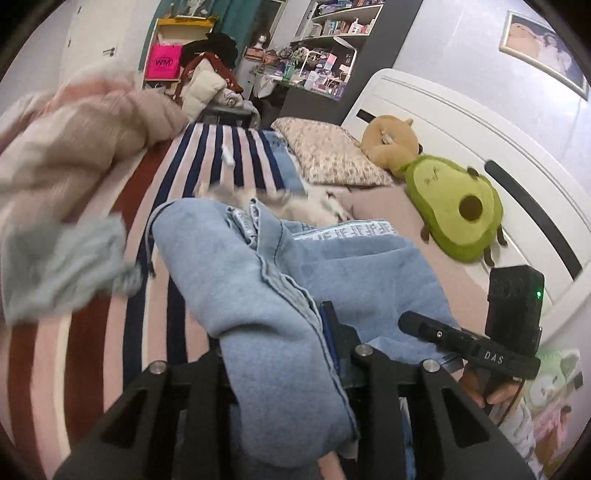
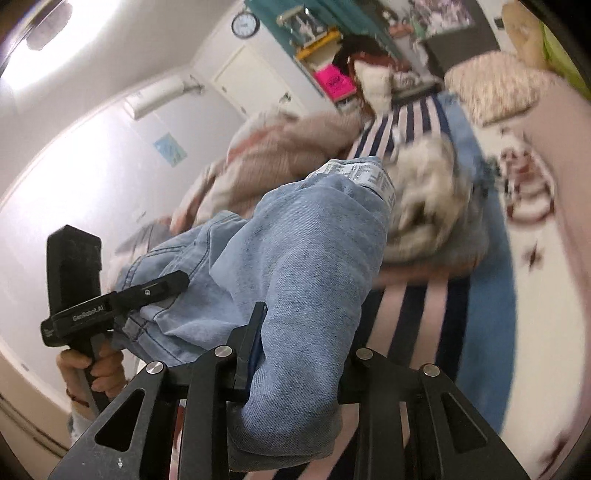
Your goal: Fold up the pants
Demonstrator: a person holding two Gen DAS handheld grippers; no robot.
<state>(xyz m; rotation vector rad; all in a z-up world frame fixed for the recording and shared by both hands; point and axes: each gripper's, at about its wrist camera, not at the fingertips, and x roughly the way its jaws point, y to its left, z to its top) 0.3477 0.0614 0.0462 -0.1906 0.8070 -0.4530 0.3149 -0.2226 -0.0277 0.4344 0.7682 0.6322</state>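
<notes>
Left wrist view: left gripper (image 1: 291,354) at bottom centre, jaws clamped on a thick fold of the jeans (image 1: 266,295), light-blue denim bunched between the black fingers and draped forward over the bed (image 1: 388,206). Waistband with printed white tape visible beyond the fold. At lower right, right gripper (image 1: 436,328) seen side-on, gripped in a hand (image 1: 487,391), its tip against the denim. Striped blanket (image 1: 221,155) in navy, pink and red spread under the jeans; blurred pink-and-grey clothes (image 1: 74,155) heaped at left. Patterned pillow (image 1: 328,155) near the white headboard (image 1: 461,125), brown plush (image 1: 388,140) and avocado plush (image 1: 454,206) touching each other beside it. Cluttered shelves (image 1: 332,33) and a pink bag (image 1: 162,62) at the far wall.

Right wrist view: right gripper (image 2: 295,358) at bottom centre, jaws closed on a rolled bundle of the jeans (image 2: 314,258), cloth raised off the bed and rising toward the waistband. At left, left gripper (image 2: 162,284) held by a hand (image 2: 96,373), tip buried in the denim; from this angle, closure there impossible to tell. Behind, blurred cream clothes (image 2: 424,199) on the striped blanket (image 2: 417,114), pillow (image 2: 495,88) at upper right, wall clock (image 2: 243,24) above the door (image 2: 251,85).
</notes>
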